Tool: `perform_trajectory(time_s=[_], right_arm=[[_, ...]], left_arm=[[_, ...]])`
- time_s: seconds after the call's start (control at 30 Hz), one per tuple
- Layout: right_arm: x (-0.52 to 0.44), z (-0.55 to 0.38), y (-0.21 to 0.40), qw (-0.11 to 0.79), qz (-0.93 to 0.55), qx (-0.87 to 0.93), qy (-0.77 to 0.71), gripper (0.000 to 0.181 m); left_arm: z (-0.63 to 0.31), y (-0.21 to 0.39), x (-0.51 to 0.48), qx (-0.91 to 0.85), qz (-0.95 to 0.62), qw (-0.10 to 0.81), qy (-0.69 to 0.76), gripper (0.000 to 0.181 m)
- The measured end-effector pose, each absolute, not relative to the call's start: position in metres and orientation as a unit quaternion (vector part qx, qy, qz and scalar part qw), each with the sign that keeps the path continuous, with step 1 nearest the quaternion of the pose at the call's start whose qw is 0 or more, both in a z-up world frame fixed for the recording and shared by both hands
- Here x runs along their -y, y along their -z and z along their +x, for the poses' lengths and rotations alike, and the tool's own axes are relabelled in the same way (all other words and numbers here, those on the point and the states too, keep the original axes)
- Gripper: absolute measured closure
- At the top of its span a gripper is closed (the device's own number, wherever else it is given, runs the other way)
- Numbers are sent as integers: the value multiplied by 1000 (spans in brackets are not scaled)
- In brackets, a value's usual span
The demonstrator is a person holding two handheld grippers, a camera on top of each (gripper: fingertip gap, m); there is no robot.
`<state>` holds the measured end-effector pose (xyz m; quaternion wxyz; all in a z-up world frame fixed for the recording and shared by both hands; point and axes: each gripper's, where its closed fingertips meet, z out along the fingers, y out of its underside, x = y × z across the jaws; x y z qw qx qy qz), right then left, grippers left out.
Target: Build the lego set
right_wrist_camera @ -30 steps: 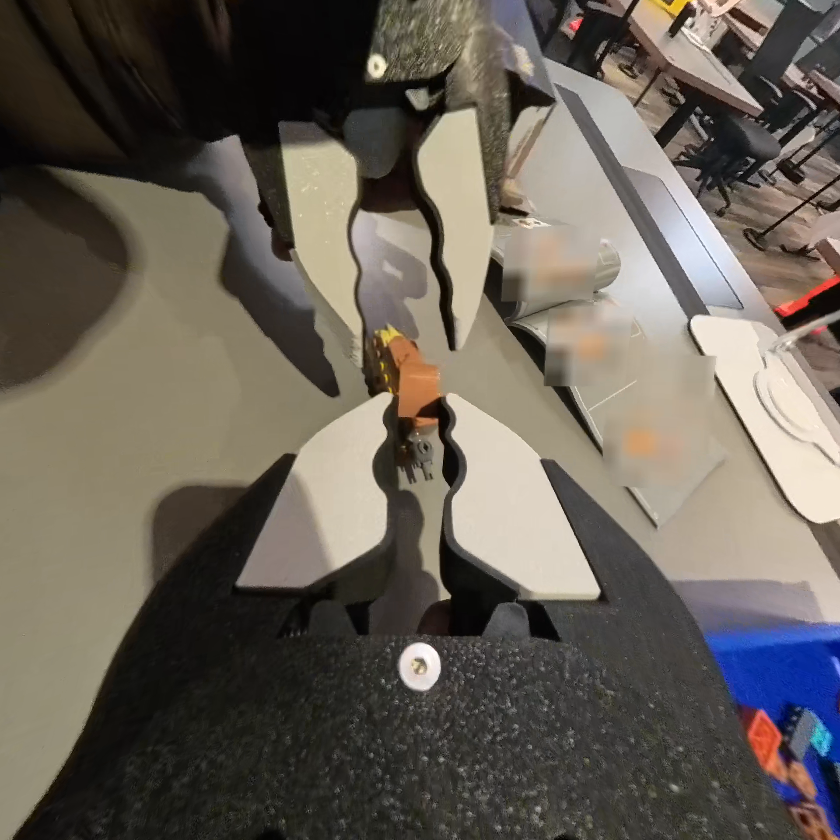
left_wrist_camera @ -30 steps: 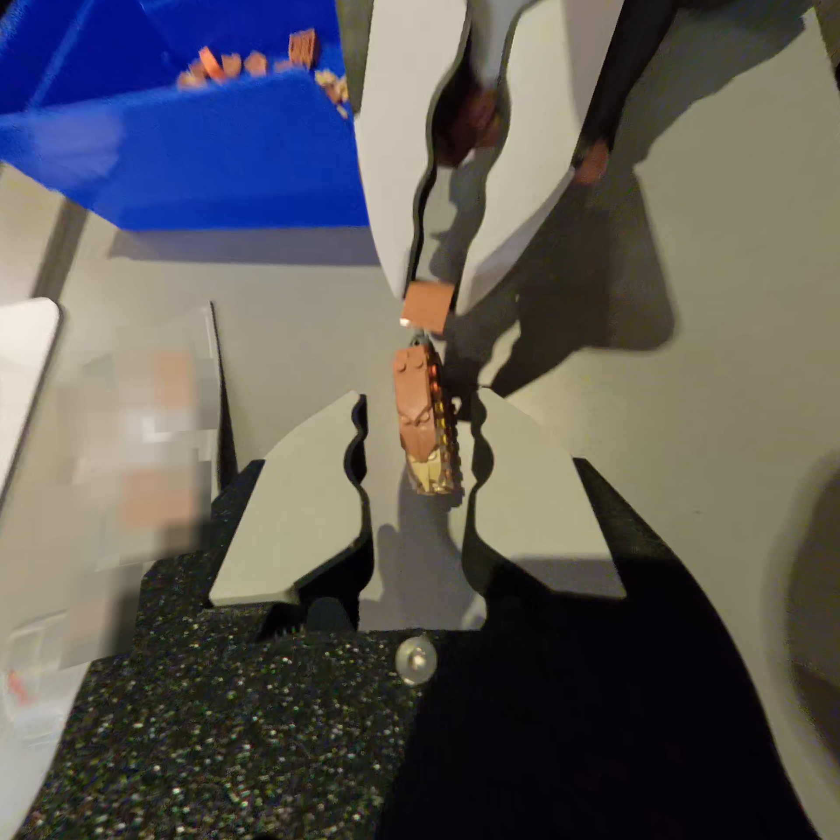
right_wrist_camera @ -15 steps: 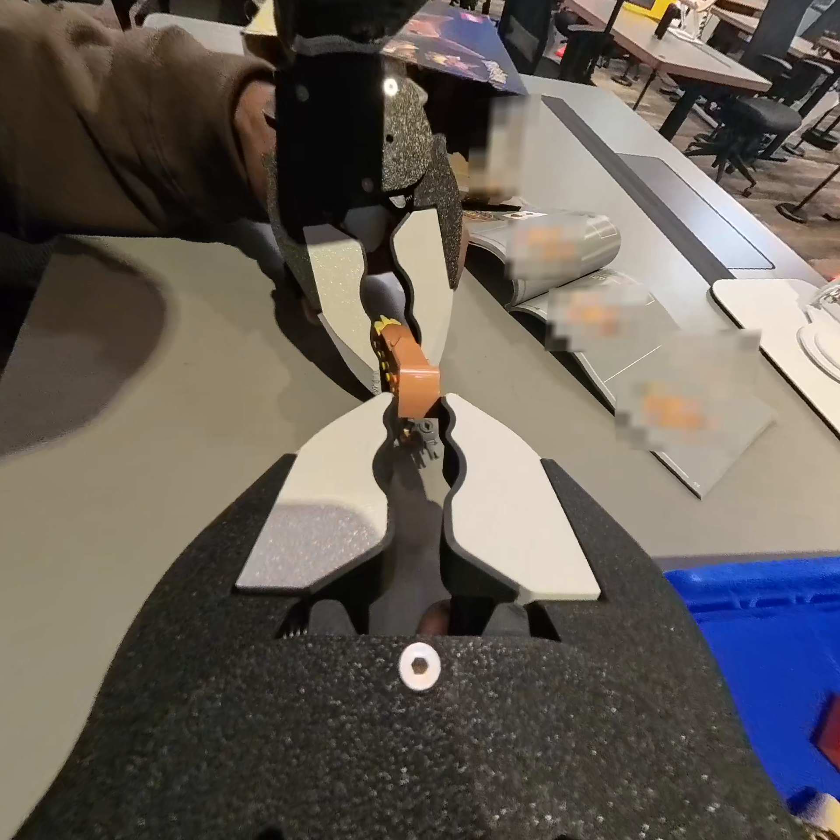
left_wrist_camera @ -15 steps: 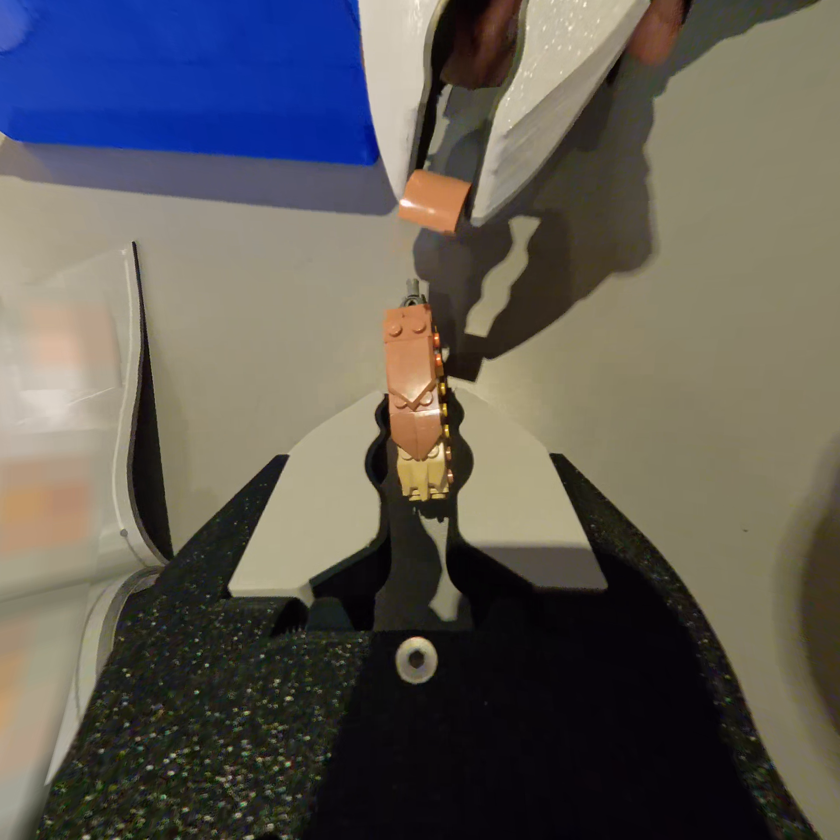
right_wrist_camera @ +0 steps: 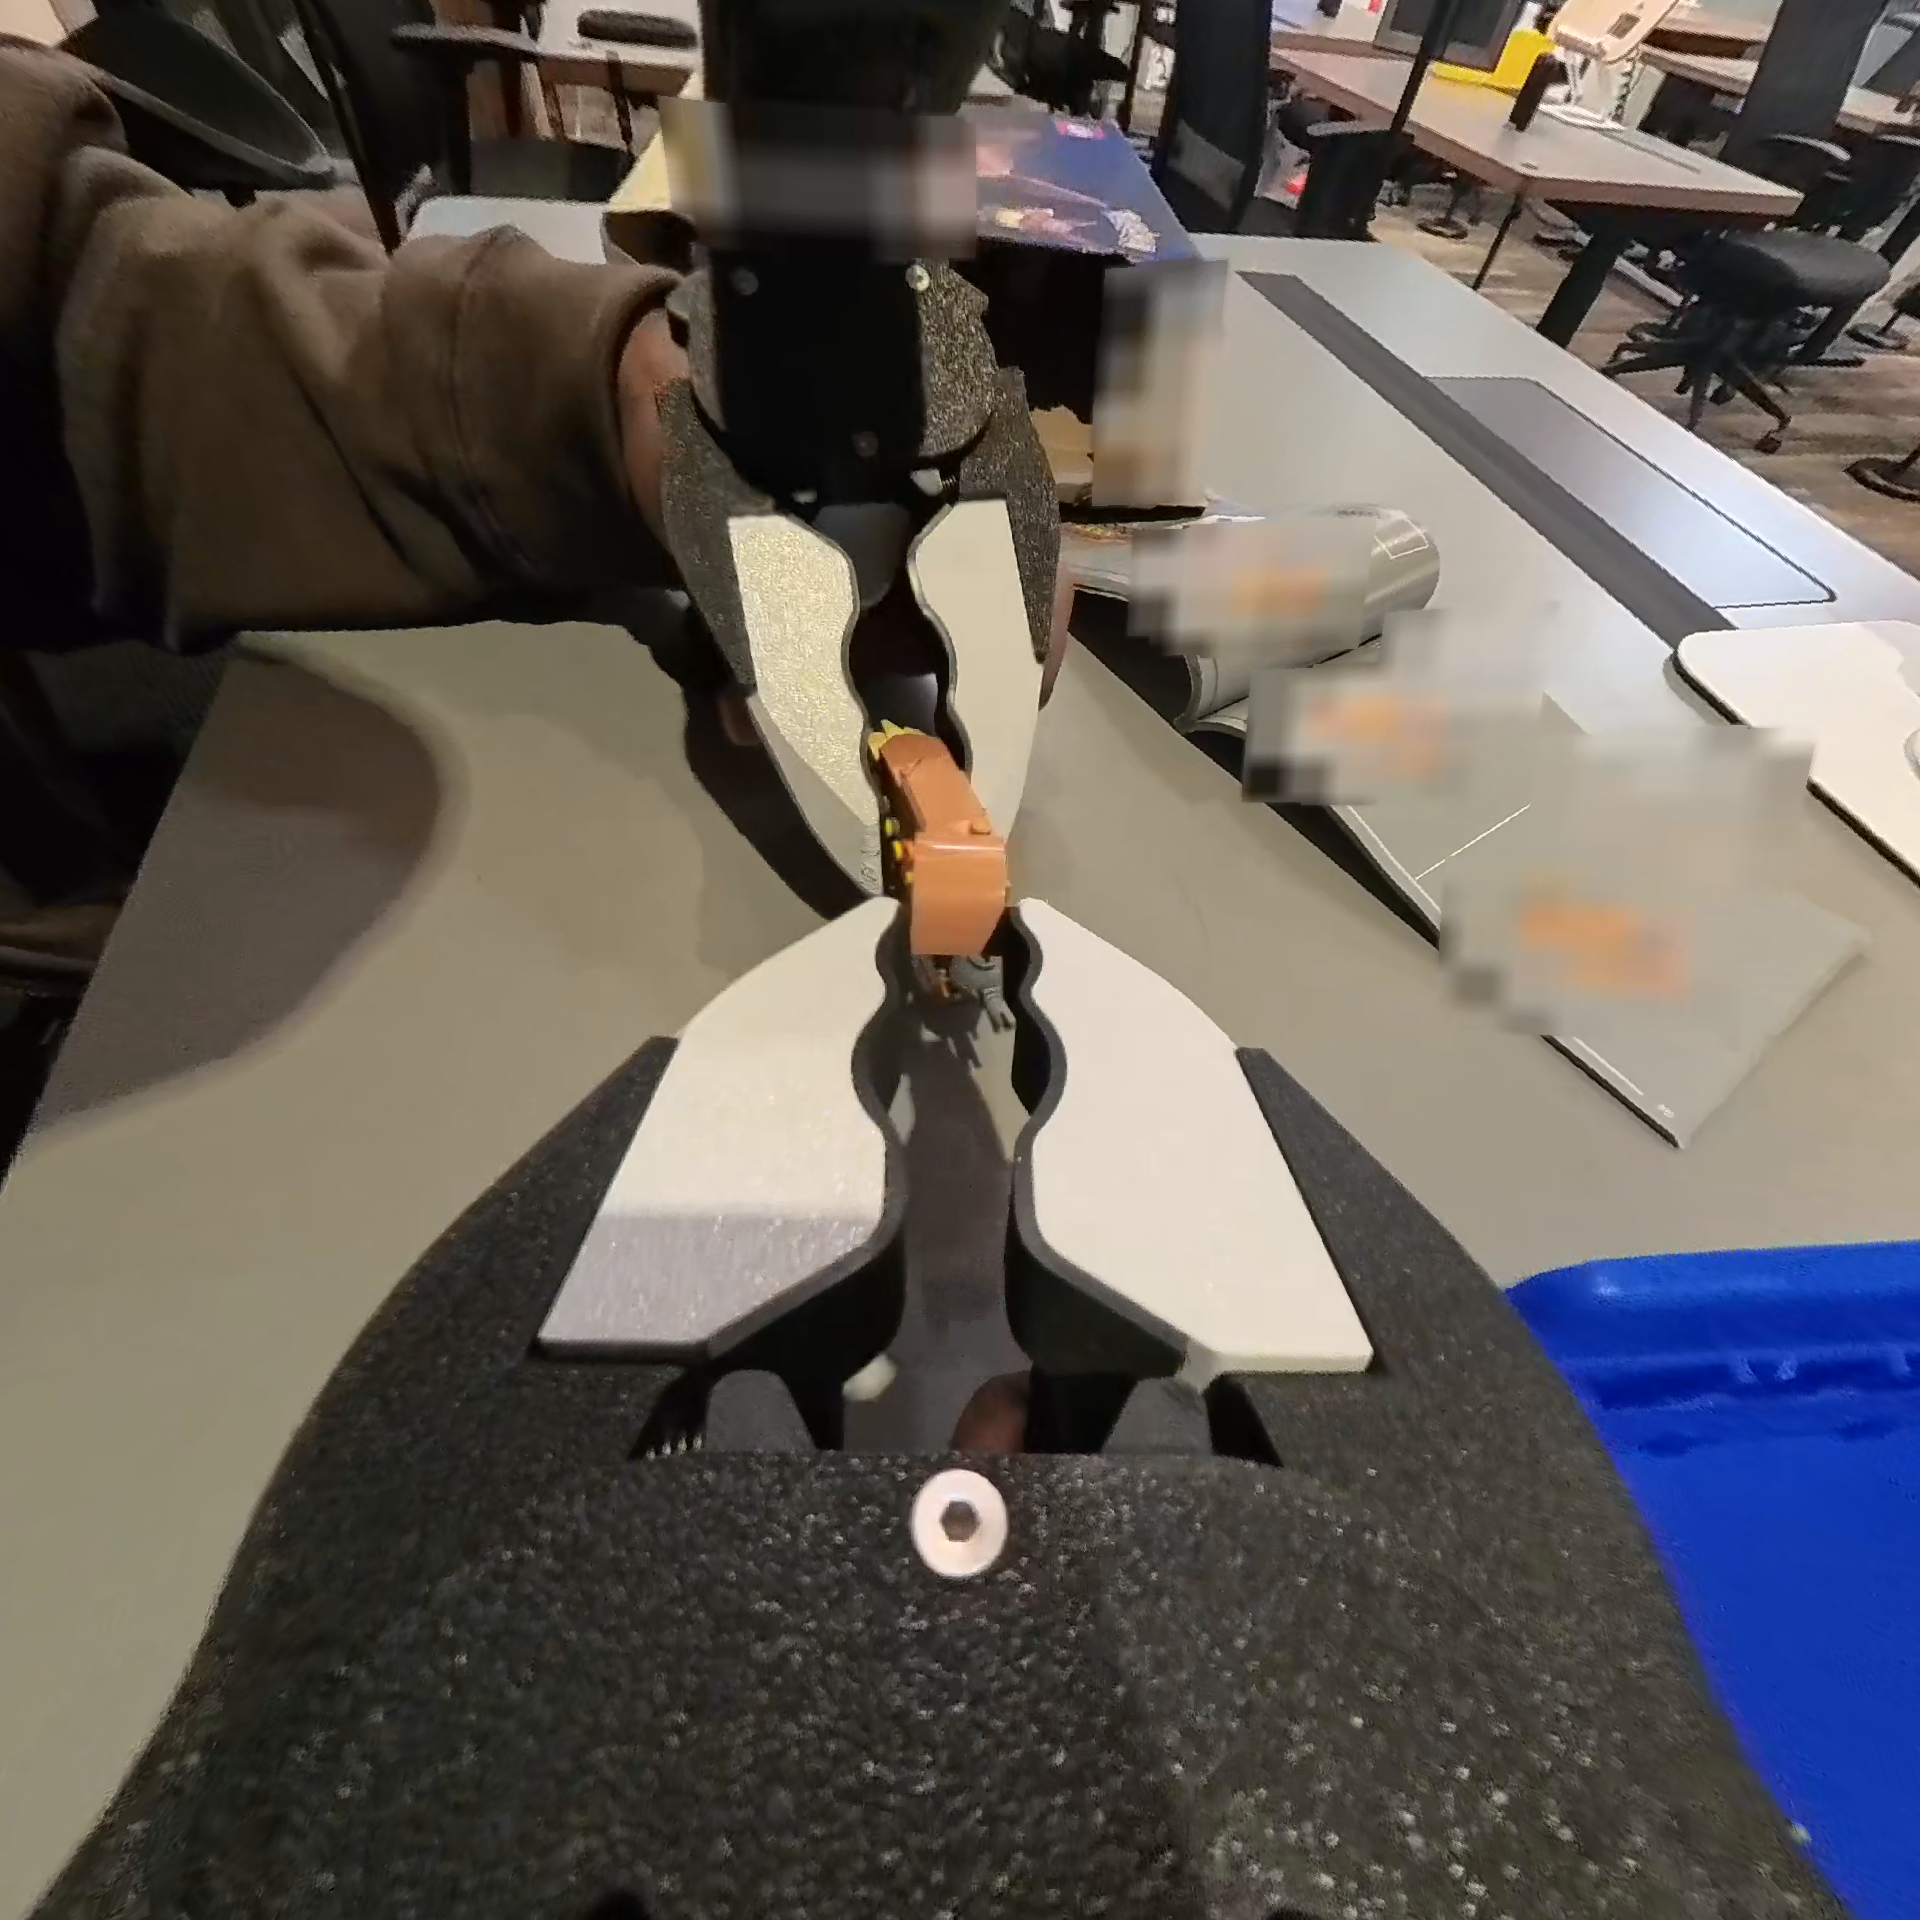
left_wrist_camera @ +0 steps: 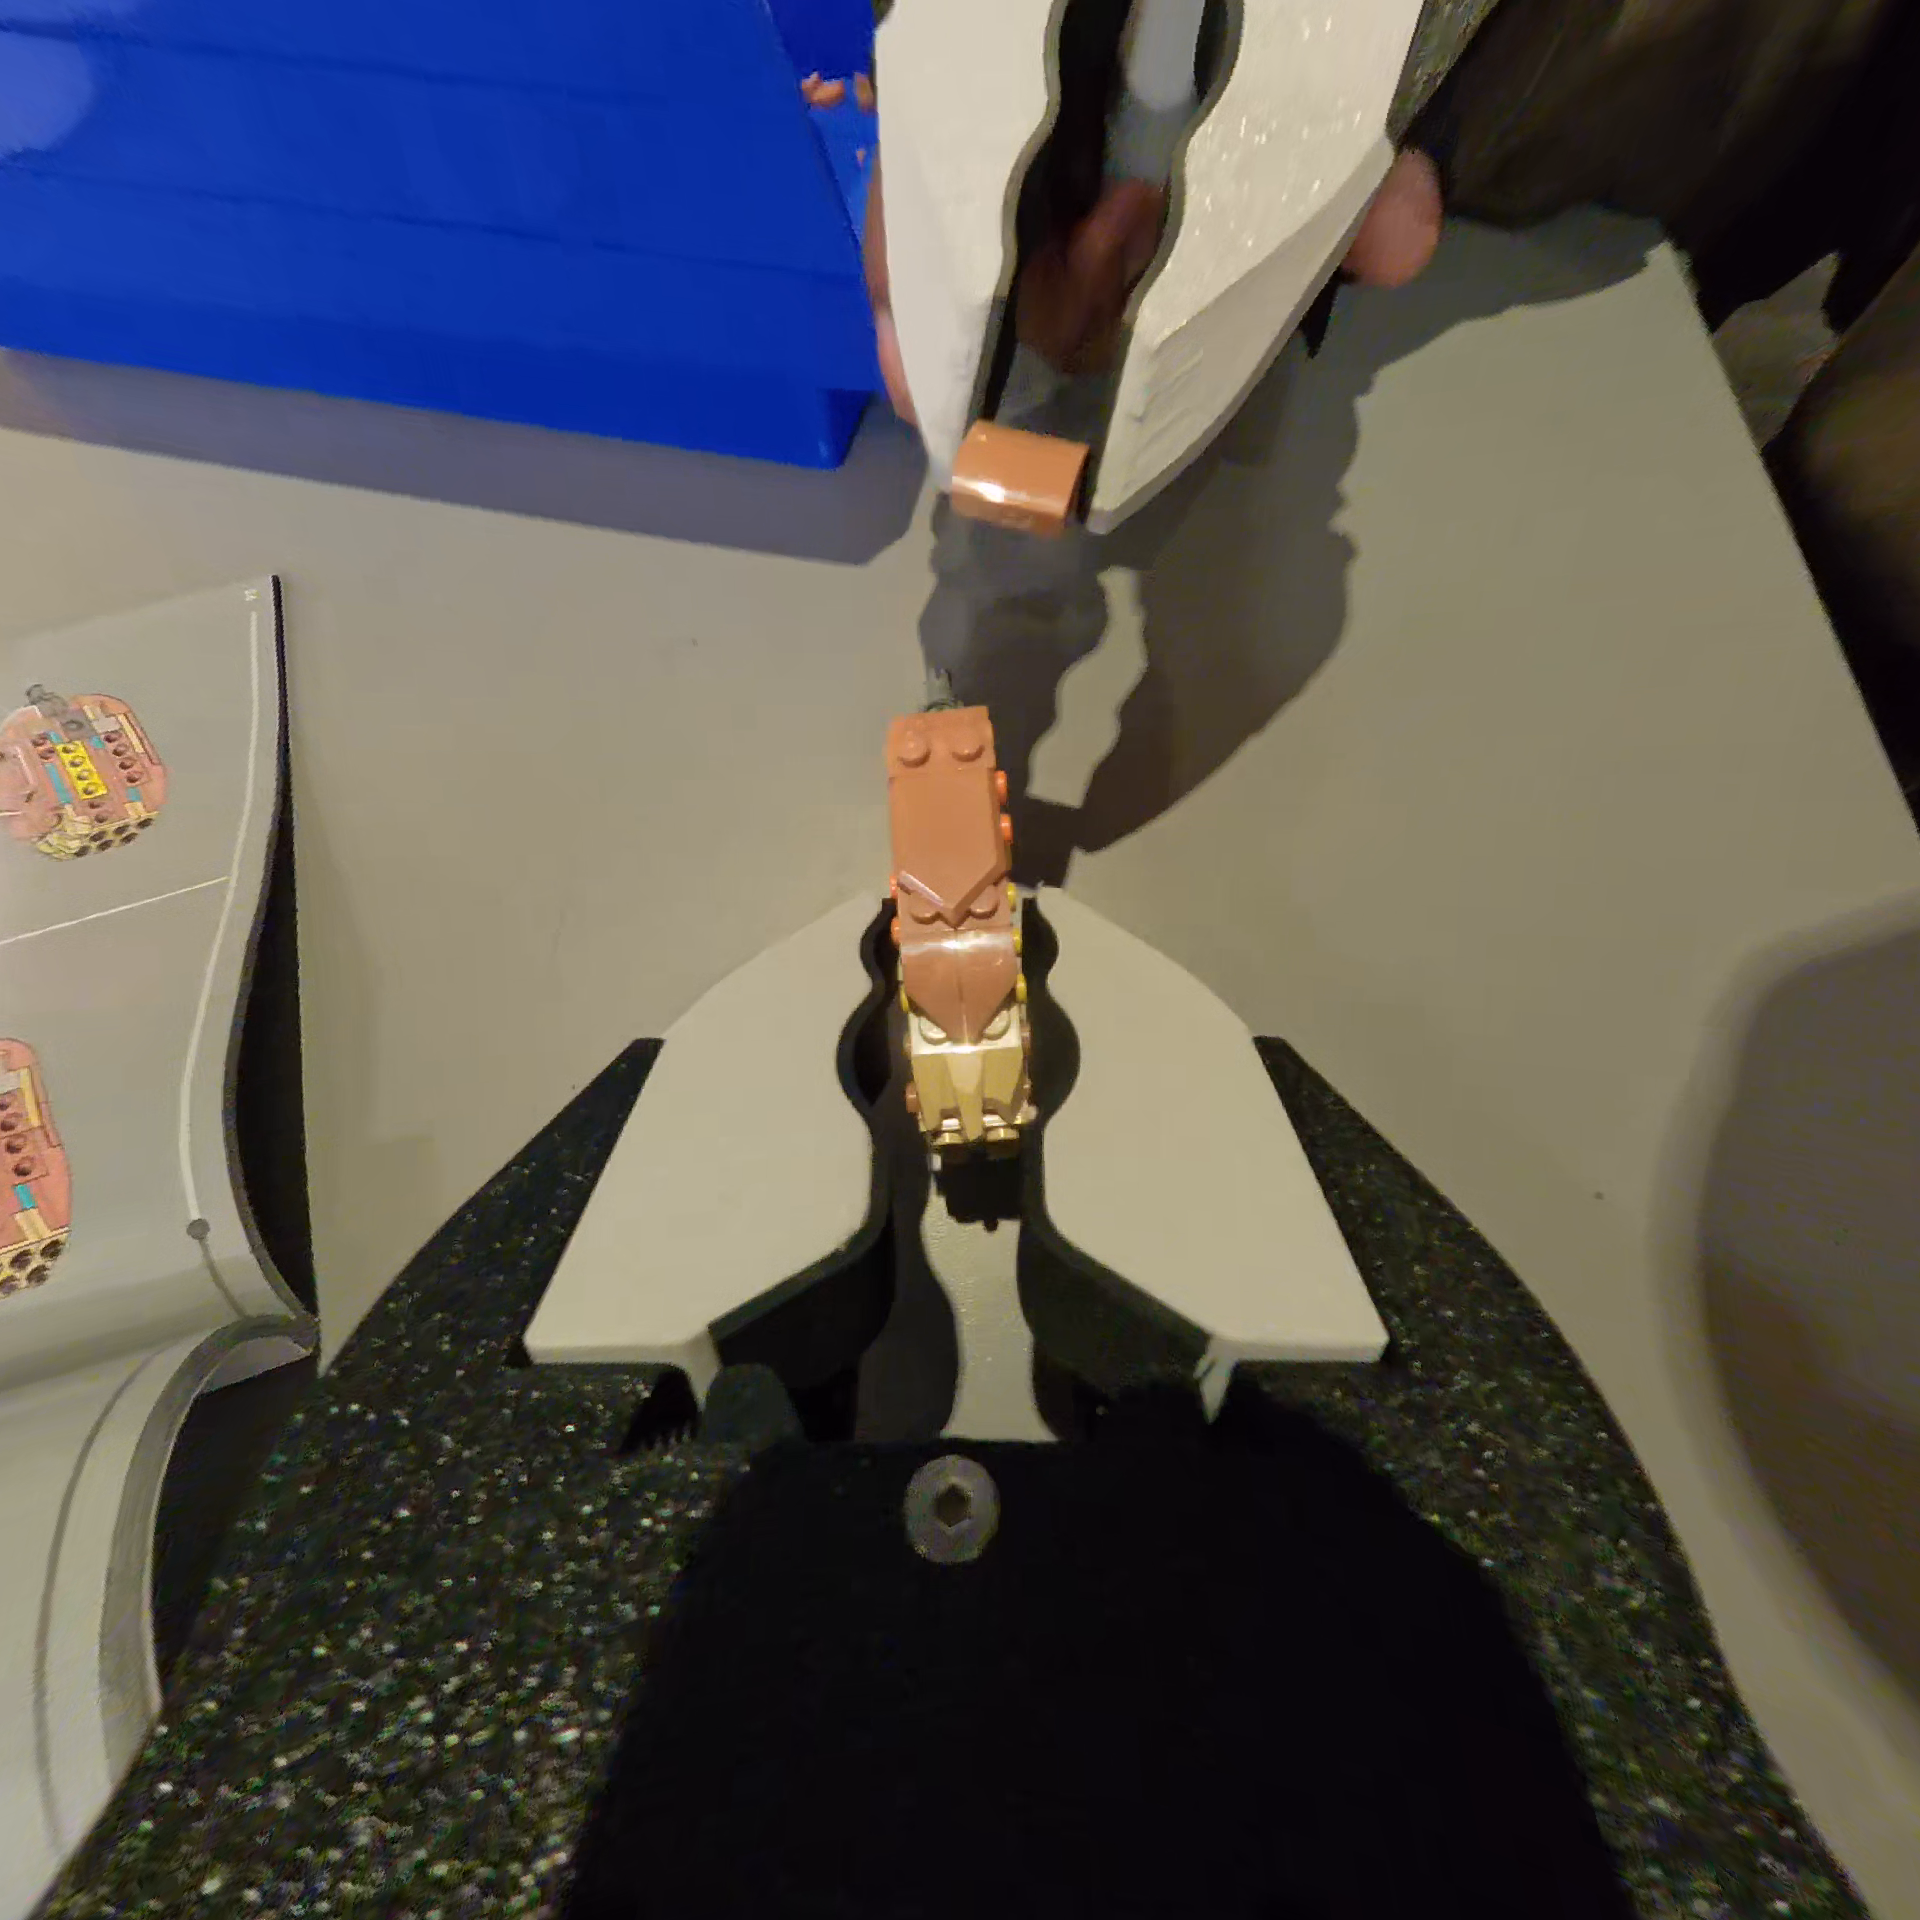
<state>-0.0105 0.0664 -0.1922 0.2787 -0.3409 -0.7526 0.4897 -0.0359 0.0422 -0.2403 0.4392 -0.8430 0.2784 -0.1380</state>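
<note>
The left gripper's [left_wrist_camera: 961, 914] pale grey fingers [left_wrist_camera: 727, 1122] are clamped on a long brown and tan lego assembly [left_wrist_camera: 951, 883], held above the grey tabletop [left_wrist_camera: 1455, 935]. The right gripper's [right_wrist_camera: 956, 914] fingers [right_wrist_camera: 1164, 1122] pinch a small brown curved lego brick [left_wrist_camera: 1020, 480], apart from the assembly's far end. Only the left wrist view shows that gap; the right wrist view overlaps the two pieces but shows a brown sleeve [right_wrist_camera: 312, 416] and distant office chairs [right_wrist_camera: 1766, 301]. A blue plastic bin [left_wrist_camera: 416, 229] and an open instruction booklet [left_wrist_camera: 114, 935] lie nearby.

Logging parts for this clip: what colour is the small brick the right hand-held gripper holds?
Reddish-brown small brick, clearest in the left wrist view.
</note>
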Motion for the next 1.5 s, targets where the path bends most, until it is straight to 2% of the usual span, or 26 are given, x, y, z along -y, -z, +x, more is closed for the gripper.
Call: perform_trajectory(time_s=[0.37,1.5], right_arm=[[-64,-9,182,265,-342,731,-528,165],[-71,-10,165,244,-366,686,-579,165]], left_arm=[[-30,222,-40,-247,-815,475,222,159],[-27,211,-38,-235,-794,493,268,159]])
